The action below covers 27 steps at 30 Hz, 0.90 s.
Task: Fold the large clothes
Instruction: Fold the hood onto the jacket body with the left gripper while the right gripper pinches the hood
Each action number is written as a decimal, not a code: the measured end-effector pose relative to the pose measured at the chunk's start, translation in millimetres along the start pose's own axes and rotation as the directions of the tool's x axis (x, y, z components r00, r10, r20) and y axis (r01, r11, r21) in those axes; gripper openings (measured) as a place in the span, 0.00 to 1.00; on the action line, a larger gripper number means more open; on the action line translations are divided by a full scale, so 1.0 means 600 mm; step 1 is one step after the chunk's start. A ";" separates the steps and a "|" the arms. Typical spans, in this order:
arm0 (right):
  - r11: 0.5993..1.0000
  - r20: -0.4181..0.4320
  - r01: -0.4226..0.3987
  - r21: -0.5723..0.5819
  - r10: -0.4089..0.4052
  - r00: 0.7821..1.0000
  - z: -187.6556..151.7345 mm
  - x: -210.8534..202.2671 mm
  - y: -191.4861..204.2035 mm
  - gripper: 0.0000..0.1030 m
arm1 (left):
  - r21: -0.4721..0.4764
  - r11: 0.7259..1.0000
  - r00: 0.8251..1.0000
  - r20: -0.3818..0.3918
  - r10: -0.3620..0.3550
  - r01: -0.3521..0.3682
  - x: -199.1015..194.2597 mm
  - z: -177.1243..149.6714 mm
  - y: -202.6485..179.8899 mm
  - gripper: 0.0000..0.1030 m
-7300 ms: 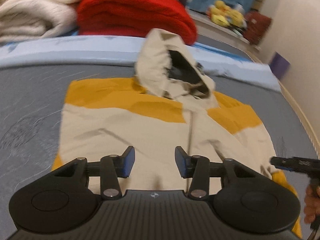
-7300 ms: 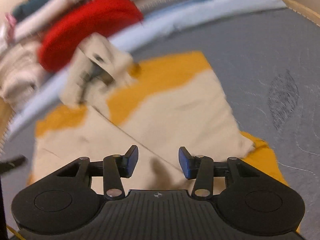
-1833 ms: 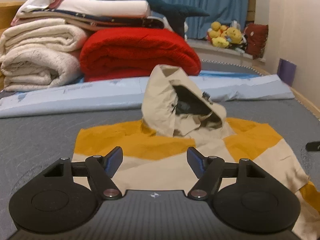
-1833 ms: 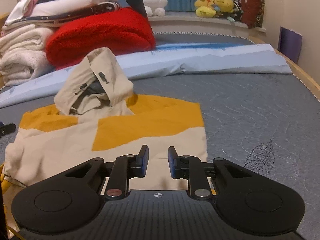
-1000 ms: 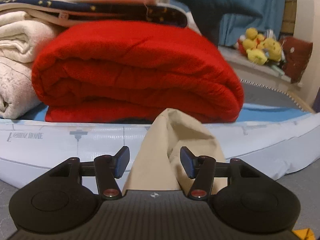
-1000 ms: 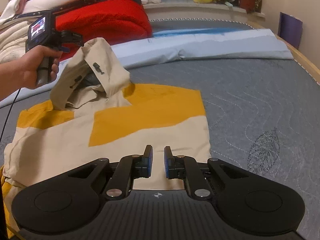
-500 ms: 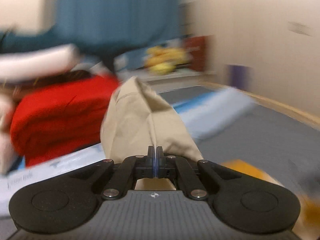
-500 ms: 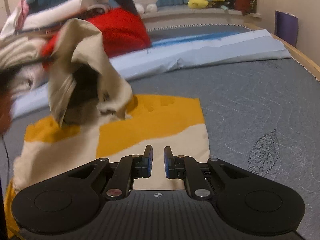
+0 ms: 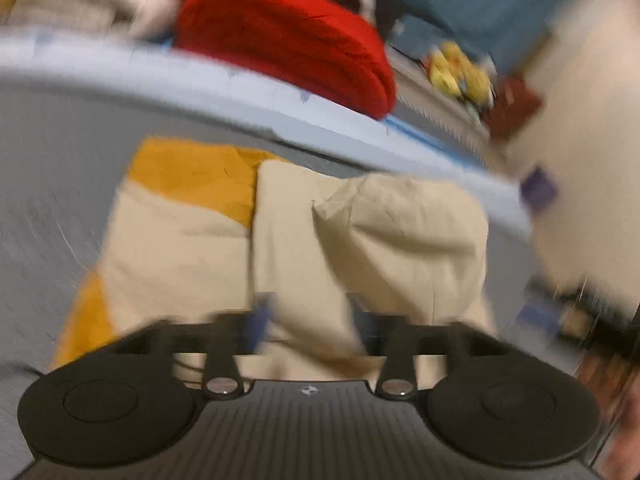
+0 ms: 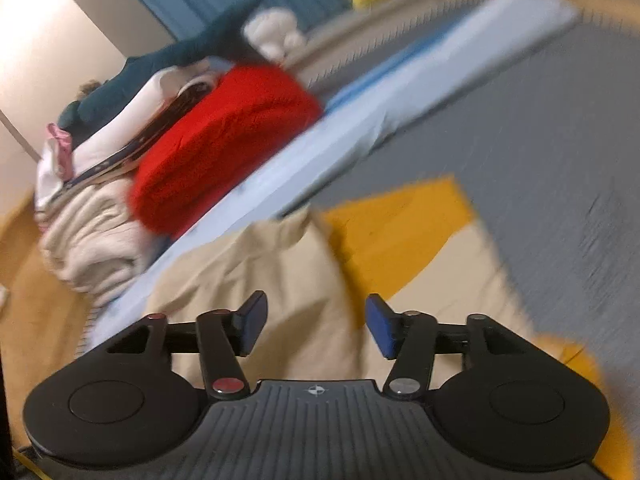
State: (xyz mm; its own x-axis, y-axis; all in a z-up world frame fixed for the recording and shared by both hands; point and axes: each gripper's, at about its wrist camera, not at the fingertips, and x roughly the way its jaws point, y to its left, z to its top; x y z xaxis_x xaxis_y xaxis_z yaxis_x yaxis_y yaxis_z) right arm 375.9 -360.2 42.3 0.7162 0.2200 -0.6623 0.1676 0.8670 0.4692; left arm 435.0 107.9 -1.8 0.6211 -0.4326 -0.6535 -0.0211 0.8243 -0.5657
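A cream and yellow jacket (image 9: 180,240) lies flat on the grey bed. Its cream hood (image 9: 400,232) is folded down over the jacket's body. In the blurred left wrist view, my left gripper (image 9: 312,324) hovers low over the hood with its jaws opening. Hood cloth lies between the fingers, which stand apart from it. The right wrist view shows the same jacket (image 10: 440,264) and hood (image 10: 248,272). My right gripper (image 10: 316,324) hangs above the cream cloth, jaws opening, with nothing between its pads.
A red blanket (image 9: 288,40) and folded cream blankets (image 10: 92,240) are stacked beyond a pale blue sheet (image 9: 120,76) at the head of the bed. Yellow plush toys (image 9: 460,72) sit by the wall. Grey mattress (image 10: 540,120) stretches to the jacket's right.
My left gripper, shut on the hood's tip half a second ago, swung it down onto the jacket and let go. My right gripper rolled and opened from nearly shut.
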 end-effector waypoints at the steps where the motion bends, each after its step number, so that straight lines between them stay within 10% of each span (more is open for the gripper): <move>1: 0.999 -0.024 -0.017 0.027 0.018 1.000 -0.004 0.009 -0.003 0.57 | -0.058 0.998 1.000 -0.012 -0.012 0.012 0.019 0.007 0.009 0.65; 7: 0.971 -0.074 -0.123 0.206 0.141 0.987 -0.025 0.048 -0.009 0.59 | -0.442 0.887 0.971 -0.122 -0.206 0.132 0.125 -0.001 0.084 0.65; 12: 0.935 -0.082 -0.227 0.273 0.258 0.963 -0.030 0.078 0.008 0.63 | -0.471 0.871 0.969 -0.113 -0.221 0.144 0.168 -0.009 0.090 0.63; 17: 0.933 -0.136 -0.186 0.309 0.237 0.962 -0.051 0.120 0.018 0.63 | -0.418 0.896 0.979 -0.068 -0.195 0.149 0.172 -0.011 0.077 0.16; 20: 0.938 -0.109 -0.193 0.288 0.233 0.966 -0.053 0.122 0.022 0.11 | -0.386 0.907 0.979 -0.047 -0.200 0.167 0.171 -0.007 0.065 0.06; 22: 0.928 -0.026 -0.237 0.288 0.255 0.967 -0.048 0.110 0.021 0.04 | -0.358 0.900 0.966 0.027 -0.257 0.249 0.158 0.007 0.058 0.03; 27: 0.796 0.234 -0.546 0.263 0.496 0.836 -0.031 0.042 0.026 0.03 | -0.254 0.877 0.908 0.206 -0.364 0.408 0.113 0.038 0.057 0.04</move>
State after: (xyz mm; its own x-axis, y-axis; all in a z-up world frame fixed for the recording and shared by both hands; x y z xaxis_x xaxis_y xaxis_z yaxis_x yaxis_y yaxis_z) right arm 384.2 -332.5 22.0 0.8403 0.5098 -0.1843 -0.0795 0.4522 0.8884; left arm 494.3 115.1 -54.0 0.7335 -0.6174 -0.2844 0.0361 0.4531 -0.8907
